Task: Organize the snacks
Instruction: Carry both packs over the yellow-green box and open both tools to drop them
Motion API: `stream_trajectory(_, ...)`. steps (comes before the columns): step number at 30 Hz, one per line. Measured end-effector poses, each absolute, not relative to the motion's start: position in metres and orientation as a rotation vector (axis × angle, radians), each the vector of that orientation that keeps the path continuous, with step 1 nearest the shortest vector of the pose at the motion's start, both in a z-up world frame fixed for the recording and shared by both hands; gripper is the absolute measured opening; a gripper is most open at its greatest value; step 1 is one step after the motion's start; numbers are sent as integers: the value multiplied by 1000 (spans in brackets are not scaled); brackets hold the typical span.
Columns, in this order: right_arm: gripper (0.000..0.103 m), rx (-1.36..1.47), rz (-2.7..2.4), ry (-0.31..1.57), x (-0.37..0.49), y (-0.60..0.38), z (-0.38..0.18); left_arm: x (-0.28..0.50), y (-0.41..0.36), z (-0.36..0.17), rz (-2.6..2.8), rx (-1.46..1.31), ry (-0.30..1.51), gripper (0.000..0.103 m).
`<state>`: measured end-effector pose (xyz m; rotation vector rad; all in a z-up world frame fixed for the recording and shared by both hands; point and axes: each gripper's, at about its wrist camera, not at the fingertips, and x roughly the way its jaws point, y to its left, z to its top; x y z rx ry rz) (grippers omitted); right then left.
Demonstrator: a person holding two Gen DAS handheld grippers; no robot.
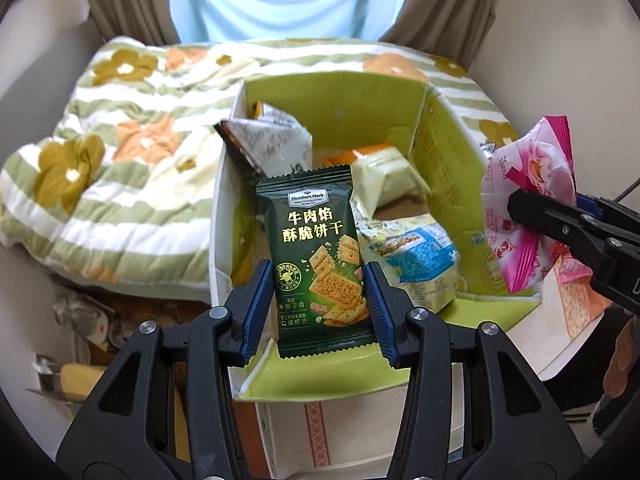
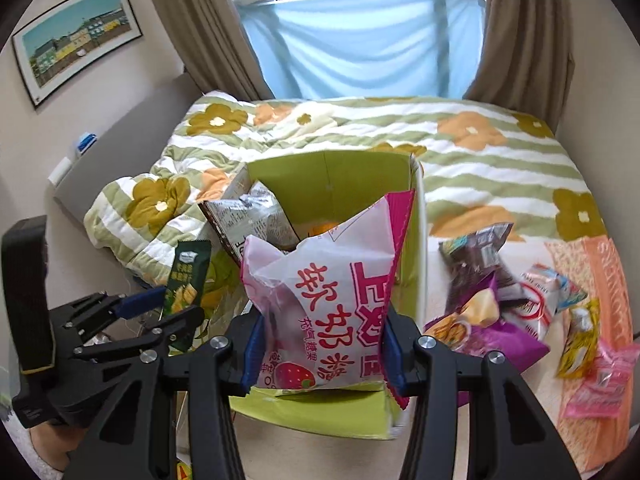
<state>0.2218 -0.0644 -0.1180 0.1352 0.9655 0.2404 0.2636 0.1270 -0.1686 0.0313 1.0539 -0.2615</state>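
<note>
My left gripper is shut on a dark green cracker packet, held upright over the near edge of an open cardboard box with a green inside. It also shows in the right wrist view. My right gripper is shut on a pink and white marshmallow bag, held over the box; the bag shows at the right of the left wrist view. Several snack packets lie inside the box.
The box stands against a bed with a green striped flower quilt. A pile of loose snack packets lies on the surface right of the box. Curtains and a window are behind the bed. Clutter lies on the floor at lower left.
</note>
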Motion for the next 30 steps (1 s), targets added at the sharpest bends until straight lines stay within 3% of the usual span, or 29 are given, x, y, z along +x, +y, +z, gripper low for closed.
stream_trajectory(5,45,151,208,1007,228,-63,-130,268,128,-182,-276,21,1082,46)
stream_trajectory(7,45,151,212,1015,231,-64,-132,268,127,-187,-259,46,1102,77)
stream_trajectory(8,45,150,215,1018,231,-64,-133,267,126,-189,-242,54,1103,99)
stream_trajectory(9,45,150,218,1020,233,-64,-133,264,126,-188,-233,50,1090,102)
stream_trajectory(25,49,130,373,1046,237,-32,-144,229,148,-173,-137,37,1057,102)
stream_trajectory(28,69,154,407,1025,236,-31,-141,225,151,-171,-123,27,1051,102)
stream_trajectory(29,85,173,420,1014,235,-32,-140,224,152,-170,-122,25,1051,102)
stream_trajectory(30,95,190,429,1001,234,-33,-138,223,152,-170,-120,25,1050,102)
